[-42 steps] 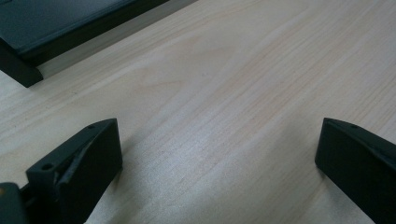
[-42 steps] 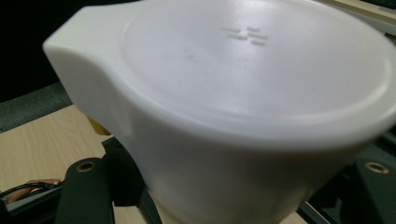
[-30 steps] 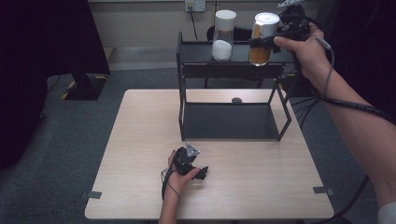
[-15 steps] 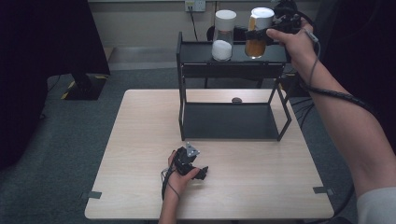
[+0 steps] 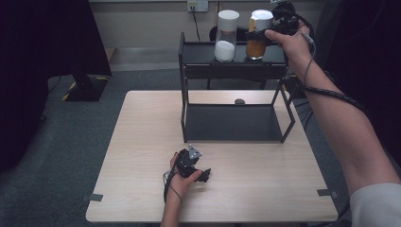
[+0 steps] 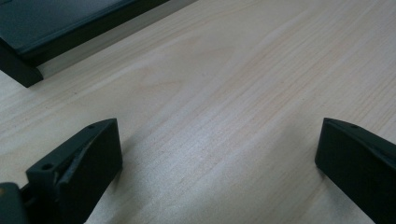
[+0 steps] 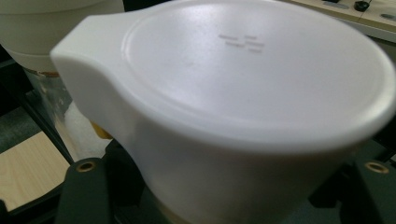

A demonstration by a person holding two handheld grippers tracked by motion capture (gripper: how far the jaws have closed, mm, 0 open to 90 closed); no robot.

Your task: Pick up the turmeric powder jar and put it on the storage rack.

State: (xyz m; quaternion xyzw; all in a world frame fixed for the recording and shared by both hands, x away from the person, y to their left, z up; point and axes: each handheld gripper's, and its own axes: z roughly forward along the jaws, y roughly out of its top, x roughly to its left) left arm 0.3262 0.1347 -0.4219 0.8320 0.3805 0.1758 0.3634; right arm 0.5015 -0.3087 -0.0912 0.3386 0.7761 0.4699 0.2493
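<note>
A jar of orange contents with a white lid is at the right of the black shelf's top. My right gripper is shut on it just under the lid, and its black fingers flank the jar. I cannot tell whether the jar's base touches the shelf. A second jar, holding white powder, stands close to its left. My left gripper lies on the table in front of the shelf, held by a hand. Its jaws are open over bare wood.
The shelf's lower deck sits on the light wooden table. A small dark object lies on the table behind the shelf. Tape marks sit at the table's front corners. My right forearm crosses above the table's right side.
My right hand has carried the orange jar left and slightly down, closer to the white-powder jar on the shelf top. The left gripper has stayed in place.
</note>
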